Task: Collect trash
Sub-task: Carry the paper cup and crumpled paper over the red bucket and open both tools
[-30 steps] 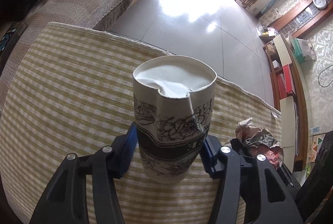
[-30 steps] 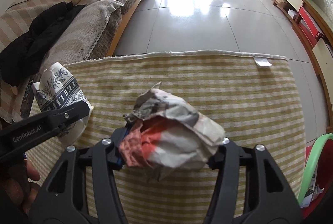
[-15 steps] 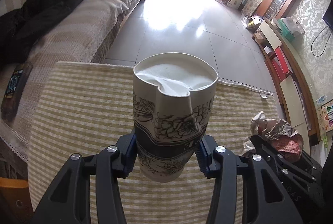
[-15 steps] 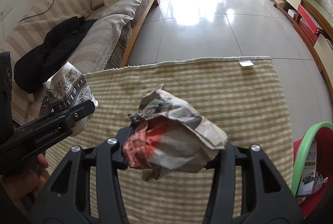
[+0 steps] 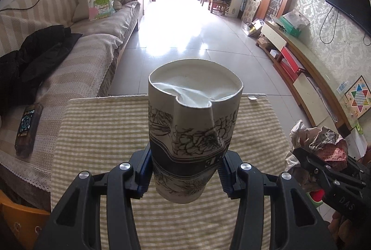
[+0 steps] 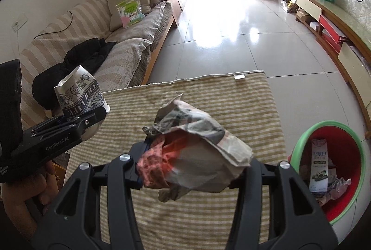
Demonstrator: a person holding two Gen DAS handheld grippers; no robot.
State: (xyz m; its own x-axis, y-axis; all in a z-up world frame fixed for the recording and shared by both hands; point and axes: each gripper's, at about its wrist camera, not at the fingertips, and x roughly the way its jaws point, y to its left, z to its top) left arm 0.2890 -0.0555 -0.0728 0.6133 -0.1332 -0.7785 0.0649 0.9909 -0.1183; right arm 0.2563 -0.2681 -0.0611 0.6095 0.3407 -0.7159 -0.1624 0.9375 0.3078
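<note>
Red bin (image 6: pixel 310 147) with green rim sits on the floor off the worktop's right edge, low and right of the right tool (image 6: pixel 187 171); that tool is nearer. Right tool is clamped on crumpled paper wad (image 6: pixel 197 157), held above the striped cloth (image 6: pixel 208 215). Left tool (image 5: pixel 185 176) grips dented paper cup (image 5: pixel 192 129) upright, mouth up, farther left of the bin. A carton (image 6: pixel 318 166) already lies in the bin. Living room: sofa (image 5: pixel 76 64) left, tiled floor (image 5: pixel 190 41) ahead.
</note>
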